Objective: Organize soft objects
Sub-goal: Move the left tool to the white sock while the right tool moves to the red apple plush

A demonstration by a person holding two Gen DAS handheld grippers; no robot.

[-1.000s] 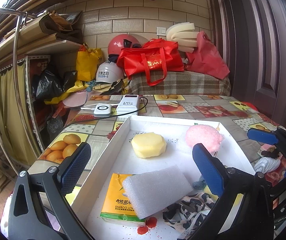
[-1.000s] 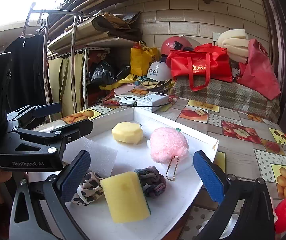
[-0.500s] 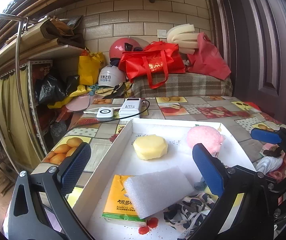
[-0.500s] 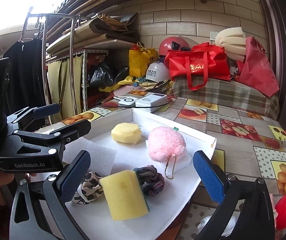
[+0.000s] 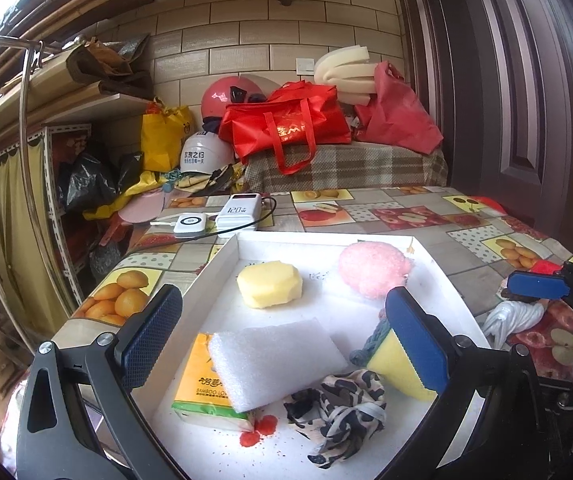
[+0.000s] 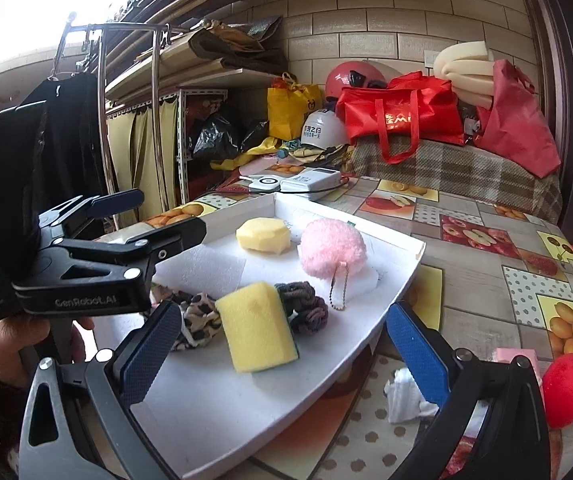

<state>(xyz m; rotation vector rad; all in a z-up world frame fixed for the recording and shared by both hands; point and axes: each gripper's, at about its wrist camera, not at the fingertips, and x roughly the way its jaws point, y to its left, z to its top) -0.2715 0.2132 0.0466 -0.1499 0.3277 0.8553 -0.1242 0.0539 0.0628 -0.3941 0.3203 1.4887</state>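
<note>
Hovering with jaws apart, the left gripper (image 5: 282, 332) frames a white foam sheet (image 5: 276, 362) lying on a yellow tissue pack (image 5: 202, 384) inside the shallow white tray (image 5: 222, 256); from the right wrist, the right gripper (image 6: 282, 344) gapes empty over a yellow rectangular sponge (image 6: 256, 326)

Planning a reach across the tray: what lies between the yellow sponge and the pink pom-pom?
In the right wrist view, a dark braided scrunchie lies between the yellow sponge and the pink pom-pom, touching the sponge.
</note>
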